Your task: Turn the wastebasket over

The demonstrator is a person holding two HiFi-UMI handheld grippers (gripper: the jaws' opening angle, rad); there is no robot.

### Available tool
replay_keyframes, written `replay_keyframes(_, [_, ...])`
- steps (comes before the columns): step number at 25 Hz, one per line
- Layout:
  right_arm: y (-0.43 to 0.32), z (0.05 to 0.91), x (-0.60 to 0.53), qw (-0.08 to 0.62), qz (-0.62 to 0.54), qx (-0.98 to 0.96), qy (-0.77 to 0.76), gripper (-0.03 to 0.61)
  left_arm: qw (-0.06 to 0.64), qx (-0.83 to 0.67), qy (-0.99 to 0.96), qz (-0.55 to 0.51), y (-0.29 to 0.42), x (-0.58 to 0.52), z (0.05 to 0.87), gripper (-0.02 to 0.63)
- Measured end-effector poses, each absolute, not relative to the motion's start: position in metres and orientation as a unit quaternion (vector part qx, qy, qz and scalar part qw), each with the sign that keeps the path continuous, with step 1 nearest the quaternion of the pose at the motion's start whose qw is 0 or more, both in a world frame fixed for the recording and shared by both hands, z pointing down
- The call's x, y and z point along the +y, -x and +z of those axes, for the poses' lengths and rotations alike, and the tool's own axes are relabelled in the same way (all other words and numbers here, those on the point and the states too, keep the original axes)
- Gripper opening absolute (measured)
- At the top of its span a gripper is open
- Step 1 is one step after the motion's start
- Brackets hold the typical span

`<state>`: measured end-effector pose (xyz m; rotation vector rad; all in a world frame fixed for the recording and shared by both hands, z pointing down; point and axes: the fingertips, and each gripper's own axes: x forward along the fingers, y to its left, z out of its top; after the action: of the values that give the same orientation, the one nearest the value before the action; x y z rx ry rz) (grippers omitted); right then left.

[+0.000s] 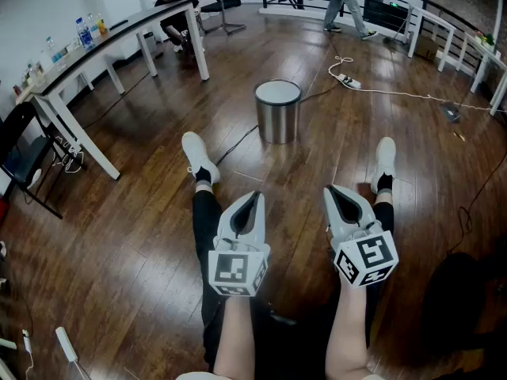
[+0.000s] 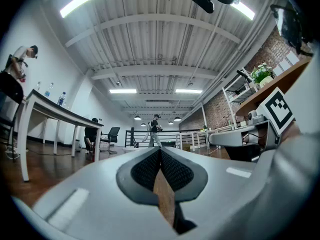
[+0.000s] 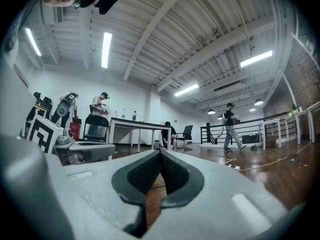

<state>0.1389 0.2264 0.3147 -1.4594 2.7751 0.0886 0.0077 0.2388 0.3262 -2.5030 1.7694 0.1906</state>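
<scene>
The wastebasket (image 1: 278, 111) is a shiny metal cylinder standing upright on the wooden floor, with a pale flat face on top. It stands well ahead of both grippers, beyond the person's outstretched legs. My left gripper (image 1: 255, 197) hovers over the left leg with its jaws shut and nothing between them. Over the right leg, my right gripper (image 1: 331, 190) is also shut and holds nothing. Each points roughly toward the basket. In the left gripper view the left gripper (image 2: 160, 149) has its pads pressed together; the right gripper view shows the right gripper (image 3: 160, 154) the same way.
The person's white shoes (image 1: 197, 156) lie between the grippers and the basket. A dark cable (image 1: 235, 143) runs along the floor to the basket. A long white table (image 1: 95, 50) with bottles lines the left. A power strip (image 1: 349, 81) and a railing (image 1: 444, 30) are at the back right.
</scene>
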Motion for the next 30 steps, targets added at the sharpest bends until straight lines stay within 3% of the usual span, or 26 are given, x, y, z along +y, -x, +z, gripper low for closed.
replay_keyframes(25, [-0.12, 0.337, 0.2, 0.007, -0.005, 0.897, 0.442, -0.008, 0.029, 0.584, 0.809, 0.061, 0.001, 0.216, 0.331, 0.017])
replay_keyframes(30, [-0.123, 0.38, 0.169, -0.008, -0.062, 0.897, 0.437, -0.008, -0.017, 0.581, 0.812, 0.05, -0.001, 0.183, 0.361, 0.017])
